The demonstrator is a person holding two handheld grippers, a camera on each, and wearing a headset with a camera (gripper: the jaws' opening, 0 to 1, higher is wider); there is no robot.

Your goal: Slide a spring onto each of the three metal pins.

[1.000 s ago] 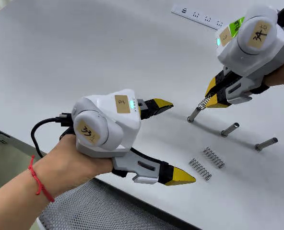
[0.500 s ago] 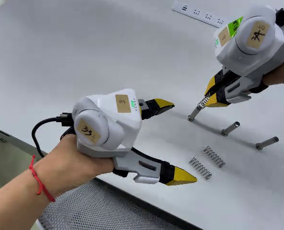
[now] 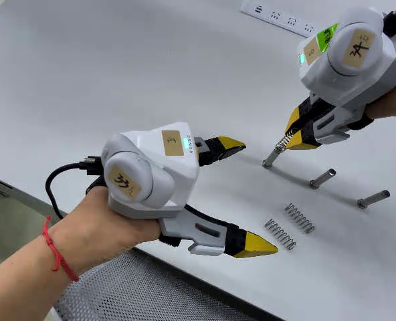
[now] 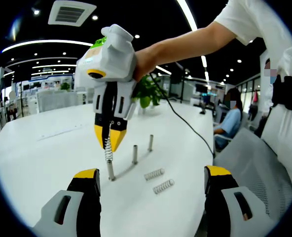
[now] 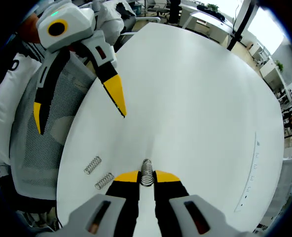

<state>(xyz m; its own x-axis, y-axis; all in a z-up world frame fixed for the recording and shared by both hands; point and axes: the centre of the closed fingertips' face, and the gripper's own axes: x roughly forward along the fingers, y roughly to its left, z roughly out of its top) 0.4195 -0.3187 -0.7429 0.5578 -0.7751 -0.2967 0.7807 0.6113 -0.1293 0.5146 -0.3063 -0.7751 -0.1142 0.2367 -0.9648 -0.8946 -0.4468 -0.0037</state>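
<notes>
Three metal pins stand on the white table: the nearest pin [image 3: 271, 160] [image 4: 110, 171], a middle pin [image 3: 321, 178] [image 4: 134, 154] and a far pin [image 3: 372, 198] [image 4: 151, 142]. My right gripper [image 3: 295, 142] [image 5: 147, 177] is shut on a spring [image 3: 284, 142] [image 4: 107, 149] [image 5: 146, 172], which hangs tilted with its lower end at the top of the nearest pin. Two loose springs [image 3: 298, 218] [image 3: 279, 235] lie side by side in front of the pins. My left gripper [image 3: 247, 194] [image 4: 152, 173] hovers open near the table's front edge, holding nothing.
A white power strip [image 3: 278, 18] lies at the far side of the table. A mesh chair seat [image 3: 138, 294] sits below the table's front edge. A black cable [image 3: 54, 184] trails from my left gripper. People sit at other desks in the left gripper view.
My left gripper has drifted slightly right and down. My right gripper and its spring have barely moved.
</notes>
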